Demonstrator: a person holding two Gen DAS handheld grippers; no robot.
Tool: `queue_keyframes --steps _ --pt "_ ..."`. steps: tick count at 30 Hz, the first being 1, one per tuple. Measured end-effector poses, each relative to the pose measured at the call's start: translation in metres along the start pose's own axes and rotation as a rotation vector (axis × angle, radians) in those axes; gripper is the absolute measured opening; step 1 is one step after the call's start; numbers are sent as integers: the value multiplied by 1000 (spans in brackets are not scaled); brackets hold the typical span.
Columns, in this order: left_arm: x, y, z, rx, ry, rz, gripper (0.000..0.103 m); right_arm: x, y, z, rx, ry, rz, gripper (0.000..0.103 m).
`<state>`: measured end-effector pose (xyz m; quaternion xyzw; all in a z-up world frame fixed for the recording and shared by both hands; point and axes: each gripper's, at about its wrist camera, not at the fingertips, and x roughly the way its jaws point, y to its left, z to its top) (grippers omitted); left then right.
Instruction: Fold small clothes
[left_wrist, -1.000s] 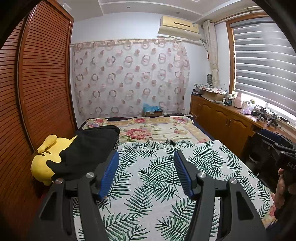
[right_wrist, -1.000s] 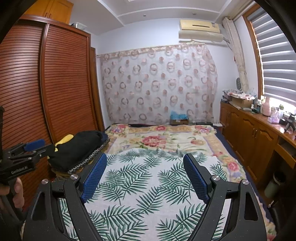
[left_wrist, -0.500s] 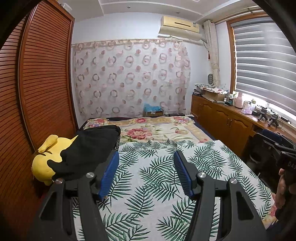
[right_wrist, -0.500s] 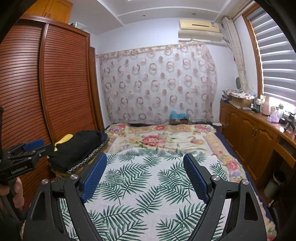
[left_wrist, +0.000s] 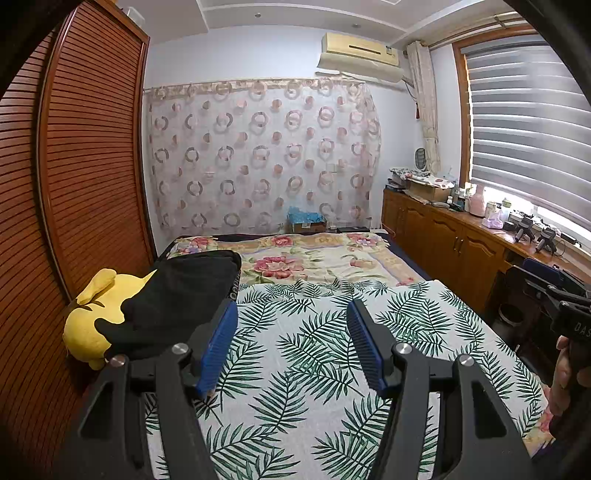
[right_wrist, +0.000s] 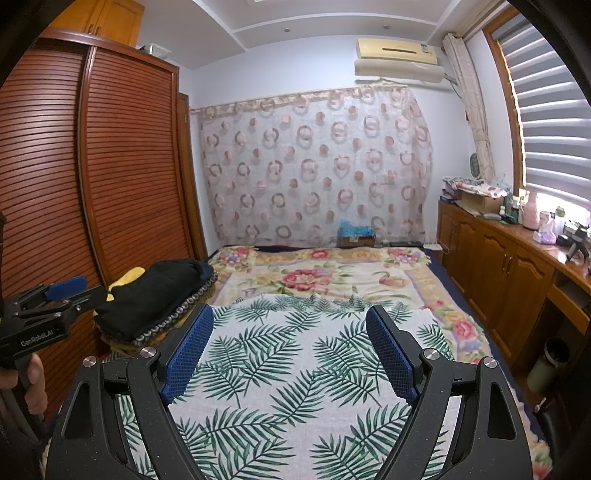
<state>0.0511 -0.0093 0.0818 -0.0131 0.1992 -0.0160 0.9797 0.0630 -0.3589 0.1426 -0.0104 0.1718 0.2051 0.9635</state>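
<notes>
A pile of black clothes (left_wrist: 177, 295) lies at the bed's left edge, partly over a yellow plush toy (left_wrist: 99, 314); the right wrist view shows the black clothes (right_wrist: 155, 291) too. My left gripper (left_wrist: 291, 314) hovers open above the palm-leaf sheet (left_wrist: 314, 369), just right of the pile, nothing between its blue pads. My right gripper (right_wrist: 290, 314) is open over the same sheet (right_wrist: 280, 369), empty. Each view catches the other gripper at its edge, held by a hand: the right one (left_wrist: 565, 314) and the left one (right_wrist: 48, 302).
A floral blanket (left_wrist: 306, 258) covers the bed's far half. A slatted wooden wardrobe (left_wrist: 74, 184) stands close on the left. Wooden cabinets (right_wrist: 498, 266) with clutter on top line the right wall under the window. A patterned curtain (left_wrist: 258, 155) hangs at the back.
</notes>
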Motion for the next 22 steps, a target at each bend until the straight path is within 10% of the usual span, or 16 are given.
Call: queue_keyframes --steps 22 --pt "1 0 -1 1 -1 0 61 -3 -4 -2 5 -2 -3 87"
